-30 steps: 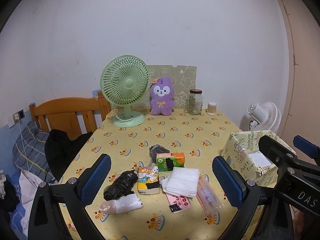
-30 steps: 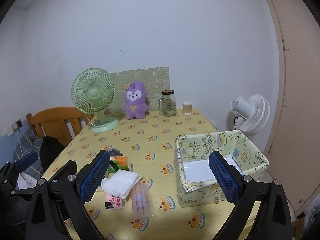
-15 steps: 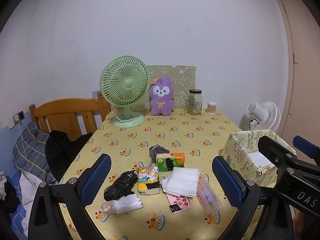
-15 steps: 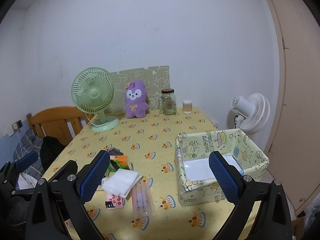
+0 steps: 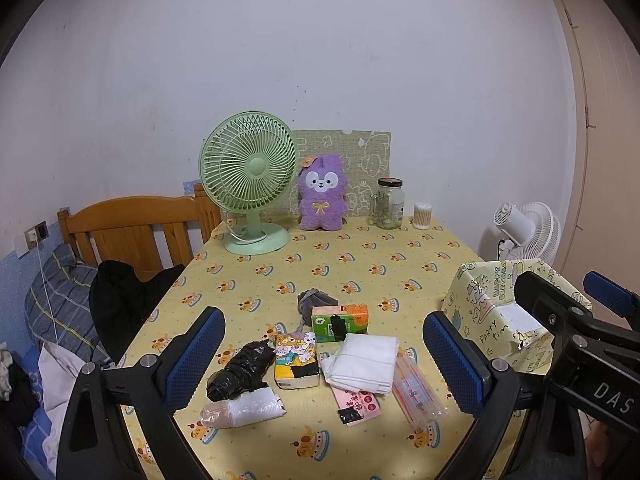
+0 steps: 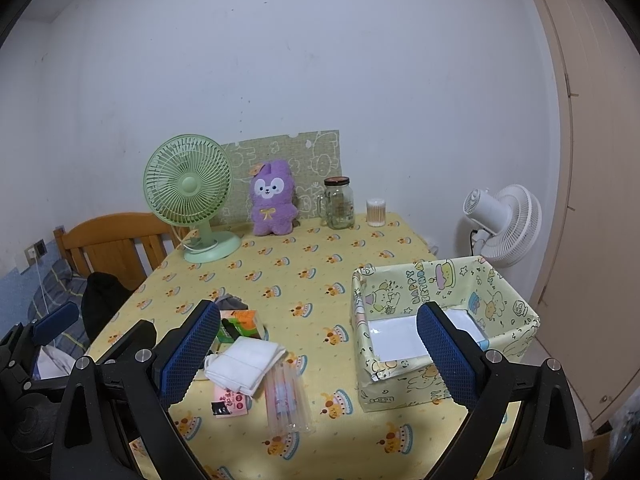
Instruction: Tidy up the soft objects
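From the left wrist view, the left gripper (image 5: 324,354) hangs above the desk (image 5: 360,264) with its fingers spread wide, holding nothing. Beneath it lie a folded white cloth (image 5: 366,362), a cartoon tissue pack (image 5: 296,360) and a crumpled black bag (image 5: 240,370) (all untouched).

From the right wrist view, the right gripper (image 6: 316,354) is likewise wide open and empty, beside the paper-lined box (image 6: 516,312). A good first pick is probably the cloth: come straight down and pinch the whole stack.

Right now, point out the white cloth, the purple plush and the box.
white cloth (image 5: 366,360), left wrist view, middle of the folded top.
purple plush (image 6: 272,204), right wrist view, its belly.
box (image 6: 416,284), right wrist view, far inner wall.
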Tool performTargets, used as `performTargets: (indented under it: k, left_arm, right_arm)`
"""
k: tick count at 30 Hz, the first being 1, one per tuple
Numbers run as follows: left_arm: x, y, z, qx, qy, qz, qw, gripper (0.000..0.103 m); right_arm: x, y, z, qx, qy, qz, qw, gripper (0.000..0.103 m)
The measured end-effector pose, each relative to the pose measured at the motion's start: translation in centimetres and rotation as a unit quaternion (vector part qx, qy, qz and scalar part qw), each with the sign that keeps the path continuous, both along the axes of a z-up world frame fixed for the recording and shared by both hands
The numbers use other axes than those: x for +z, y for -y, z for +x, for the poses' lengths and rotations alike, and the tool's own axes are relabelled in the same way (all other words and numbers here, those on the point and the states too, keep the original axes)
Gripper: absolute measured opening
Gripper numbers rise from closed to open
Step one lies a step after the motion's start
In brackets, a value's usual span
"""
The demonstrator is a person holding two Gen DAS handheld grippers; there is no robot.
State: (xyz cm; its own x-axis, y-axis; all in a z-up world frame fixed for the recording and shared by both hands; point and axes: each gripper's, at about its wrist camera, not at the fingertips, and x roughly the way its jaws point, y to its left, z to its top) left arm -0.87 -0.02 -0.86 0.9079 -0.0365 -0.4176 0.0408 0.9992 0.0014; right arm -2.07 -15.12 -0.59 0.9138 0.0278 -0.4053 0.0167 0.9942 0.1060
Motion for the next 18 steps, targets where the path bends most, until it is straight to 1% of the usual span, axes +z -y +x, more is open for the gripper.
performTargets:
  k: [14, 18]
  left_arm:
    - [0.03, -0.04, -0.09, -0.003, 0.000, 0.000, 1.0000, 0.100]
    - [-0.12, -0.15, -0.01, -0.005, -0.002, 0.002, 1.0000, 0.096]
  right_arm:
    - [0.05, 0.07, 0.05, 0.000, -0.001, -0.001, 1.000, 0.100]
    - [-0.23, -0.08, 0.03, 0.003, -0.003, -0.002, 1.000, 0.100]
